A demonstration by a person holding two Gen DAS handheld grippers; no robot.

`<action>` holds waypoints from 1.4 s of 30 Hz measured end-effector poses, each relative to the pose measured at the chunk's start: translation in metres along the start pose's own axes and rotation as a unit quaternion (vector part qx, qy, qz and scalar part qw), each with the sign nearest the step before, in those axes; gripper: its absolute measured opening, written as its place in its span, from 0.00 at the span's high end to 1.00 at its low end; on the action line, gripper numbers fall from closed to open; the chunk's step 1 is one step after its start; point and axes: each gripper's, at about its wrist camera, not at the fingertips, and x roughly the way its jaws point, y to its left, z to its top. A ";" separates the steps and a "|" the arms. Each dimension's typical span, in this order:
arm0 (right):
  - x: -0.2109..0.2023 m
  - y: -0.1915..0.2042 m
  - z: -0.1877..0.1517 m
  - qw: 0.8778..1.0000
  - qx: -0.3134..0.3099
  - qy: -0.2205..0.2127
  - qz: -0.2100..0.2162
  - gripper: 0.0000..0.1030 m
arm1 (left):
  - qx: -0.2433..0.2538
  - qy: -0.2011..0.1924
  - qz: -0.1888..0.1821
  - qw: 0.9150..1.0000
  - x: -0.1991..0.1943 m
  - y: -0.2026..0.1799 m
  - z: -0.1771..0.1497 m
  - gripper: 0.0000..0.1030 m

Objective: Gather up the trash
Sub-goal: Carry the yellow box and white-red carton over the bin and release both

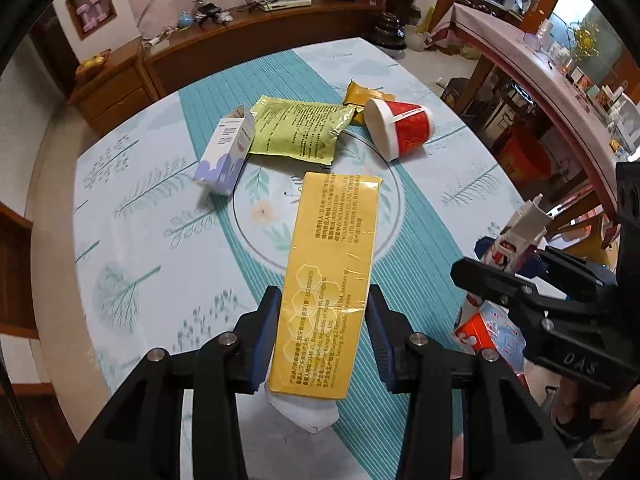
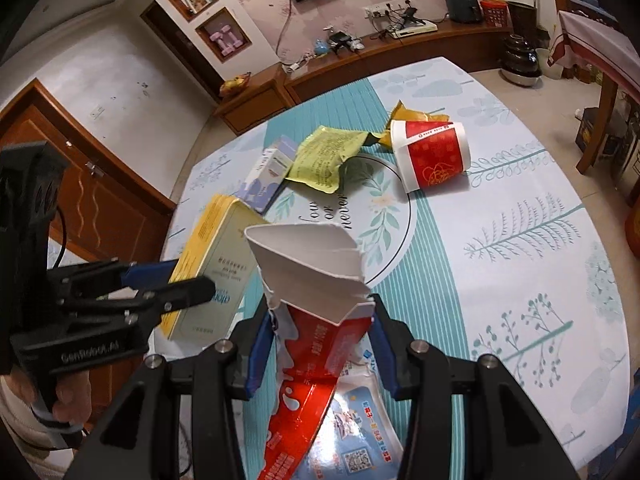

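My left gripper (image 1: 322,308) is shut on a long yellow box (image 1: 332,264) and holds it over the table; the box also shows in the right wrist view (image 2: 212,268). My right gripper (image 2: 320,320) is shut on a crushed red and white carton (image 2: 316,280) with its top torn open; the carton also shows in the left wrist view (image 1: 512,248). On the table lie a red and white paper cup (image 2: 430,154) on its side, a yellow-green foil pouch (image 2: 324,158), a small white and purple box (image 2: 264,180) and an orange wrapper (image 2: 412,116).
The table carries a pale blue and teal patterned cloth (image 2: 500,260). A white tissue (image 1: 304,412) lies under the yellow box near the front edge. A wooden sideboard (image 1: 240,40) stands behind the table, and a second table (image 1: 560,80) at the right.
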 end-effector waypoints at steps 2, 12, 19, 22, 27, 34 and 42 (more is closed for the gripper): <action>-0.011 0.003 -0.003 1.000 -0.007 -0.004 0.009 0.57 | -0.010 -0.009 -0.003 1.000 -0.014 -0.007 -0.011 0.61; -0.088 0.010 -0.035 0.996 -0.071 -0.019 0.045 0.57 | -0.061 -0.059 0.011 0.996 -0.075 -0.058 -0.067 0.61; -0.143 -0.007 -0.073 0.992 -0.106 -0.025 0.066 0.56 | -0.082 -0.077 0.021 0.993 -0.100 -0.114 -0.107 0.61; -0.162 -0.021 -0.092 0.991 -0.111 -0.021 0.071 0.56 | -0.087 -0.079 0.023 0.993 -0.107 -0.145 -0.127 0.61; -0.187 -0.046 -0.122 0.989 -0.119 -0.006 0.083 0.56 | -0.093 -0.071 0.026 0.993 -0.108 -0.191 -0.157 0.61; -0.195 -0.081 -0.158 0.990 -0.102 0.029 0.090 0.56 | -0.080 -0.027 0.036 0.996 -0.096 -0.233 -0.181 0.61; -0.182 -0.114 -0.190 0.993 -0.057 0.053 0.083 0.56 | -0.051 0.030 0.041 0.997 -0.055 -0.257 -0.202 0.61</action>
